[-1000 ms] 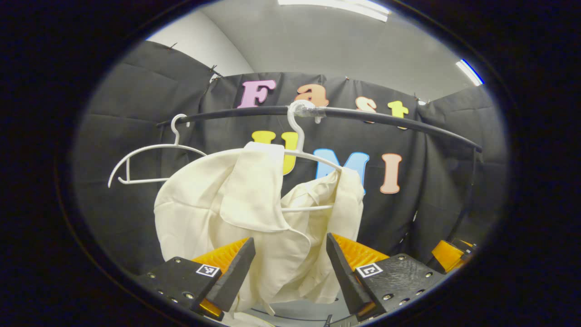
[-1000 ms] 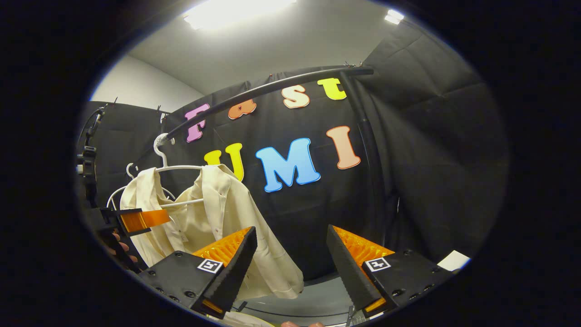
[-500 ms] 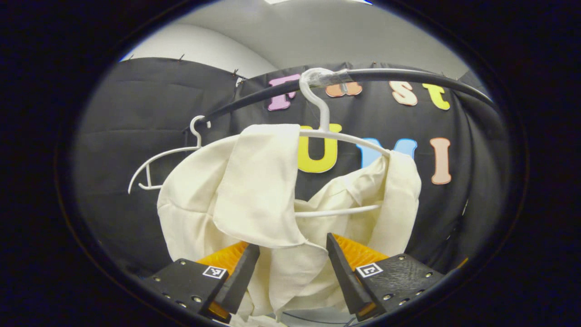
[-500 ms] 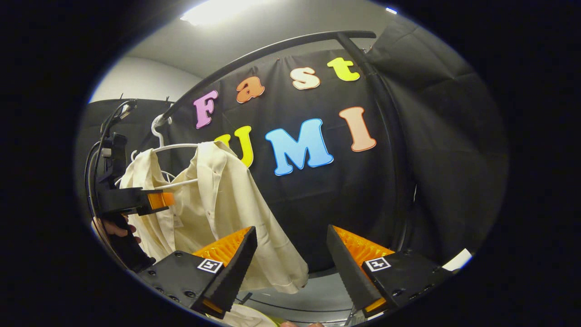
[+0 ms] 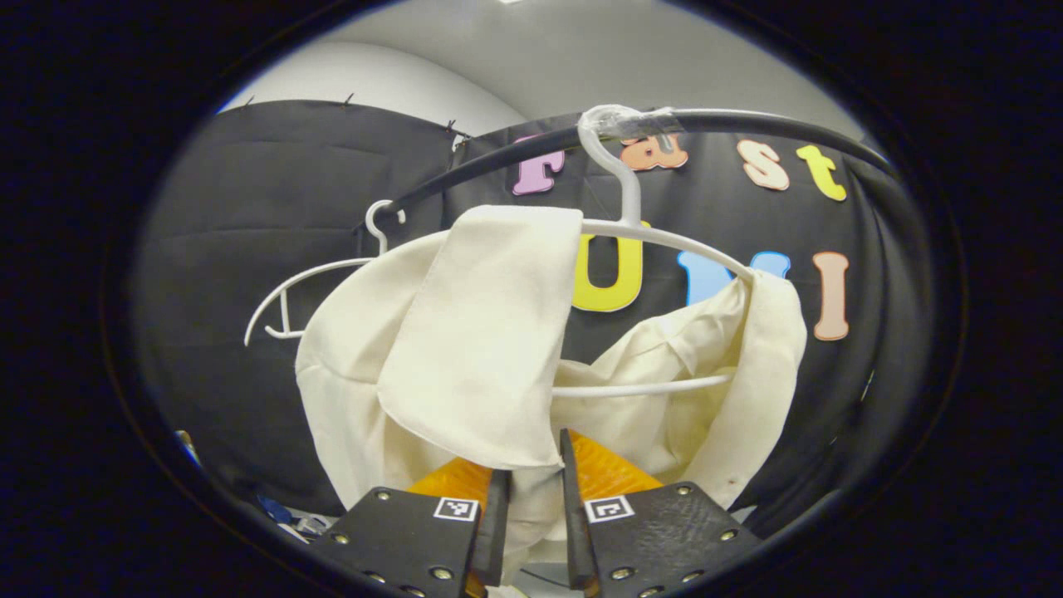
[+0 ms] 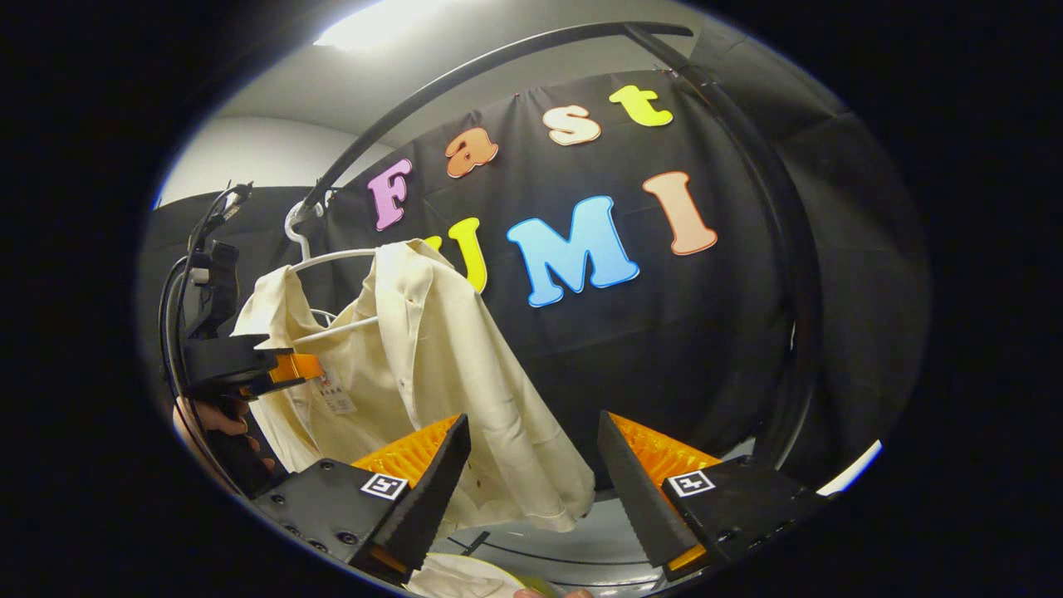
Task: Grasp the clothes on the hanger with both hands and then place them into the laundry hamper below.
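Observation:
A cream shirt (image 5: 482, 349) hangs on a white hanger (image 5: 656, 237) hooked over the black rail (image 5: 747, 123). In the left gripper view my left gripper (image 5: 531, 507) is shut on a fold of the shirt low at its front, and cloth fills the narrow gap between the fingers. In the right gripper view the shirt (image 6: 423, 365) hangs to the left on its hanger (image 6: 332, 257), with the left gripper (image 6: 303, 367) and the hand holding it pressed into its left side. My right gripper (image 6: 531, 473) stands open, to the right of the shirt's hem and holding nothing.
An empty white hanger (image 5: 307, 278) hangs on the rail left of the shirt. The rail's black upright post (image 6: 789, 274) curves down on the right. A pale round edge (image 6: 465, 577) shows below the right gripper's fingers.
My left gripper moved in toward the shirt and went from open to shut on its front fold. The right gripper drifted a little closer to the shirt and stayed open.

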Action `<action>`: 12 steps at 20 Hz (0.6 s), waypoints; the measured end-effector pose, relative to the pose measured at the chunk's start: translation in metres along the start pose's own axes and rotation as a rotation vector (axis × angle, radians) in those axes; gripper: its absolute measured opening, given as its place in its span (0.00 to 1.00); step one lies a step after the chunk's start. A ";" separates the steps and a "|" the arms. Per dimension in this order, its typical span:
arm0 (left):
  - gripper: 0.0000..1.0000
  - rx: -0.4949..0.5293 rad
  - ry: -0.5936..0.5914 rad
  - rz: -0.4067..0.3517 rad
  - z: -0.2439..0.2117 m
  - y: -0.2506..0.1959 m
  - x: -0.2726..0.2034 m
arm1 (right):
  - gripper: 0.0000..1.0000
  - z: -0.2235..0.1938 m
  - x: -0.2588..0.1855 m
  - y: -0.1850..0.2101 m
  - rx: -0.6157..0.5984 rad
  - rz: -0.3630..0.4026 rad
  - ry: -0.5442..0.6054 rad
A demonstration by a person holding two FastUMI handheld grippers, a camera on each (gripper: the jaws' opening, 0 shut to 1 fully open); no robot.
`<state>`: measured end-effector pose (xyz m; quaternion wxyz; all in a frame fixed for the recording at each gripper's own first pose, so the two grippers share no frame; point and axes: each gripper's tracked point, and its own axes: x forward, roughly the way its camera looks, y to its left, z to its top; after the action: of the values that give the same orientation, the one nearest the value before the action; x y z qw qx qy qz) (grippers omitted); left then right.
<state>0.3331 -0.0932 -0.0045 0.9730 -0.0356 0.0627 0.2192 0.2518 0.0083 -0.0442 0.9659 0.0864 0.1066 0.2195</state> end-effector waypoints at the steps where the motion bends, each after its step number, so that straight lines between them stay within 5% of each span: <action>1: 0.32 0.028 0.001 -0.008 0.000 0.003 -0.002 | 0.98 -0.001 0.002 0.003 -0.001 0.007 0.005; 2: 0.30 0.038 -0.012 0.037 0.002 0.021 0.001 | 0.98 0.001 0.006 0.007 0.002 0.016 0.005; 3: 0.01 0.018 -0.005 -0.025 -0.001 0.015 0.001 | 0.98 0.003 0.010 0.013 0.008 0.022 0.001; 12: 0.02 -0.031 -0.005 -0.147 0.015 0.030 -0.043 | 0.98 0.037 0.043 0.082 0.026 0.154 -0.033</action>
<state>0.2834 -0.0830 0.0146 0.9860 -0.0544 0.0539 0.1484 0.2653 0.0962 0.0015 0.9465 0.1105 0.0865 0.2905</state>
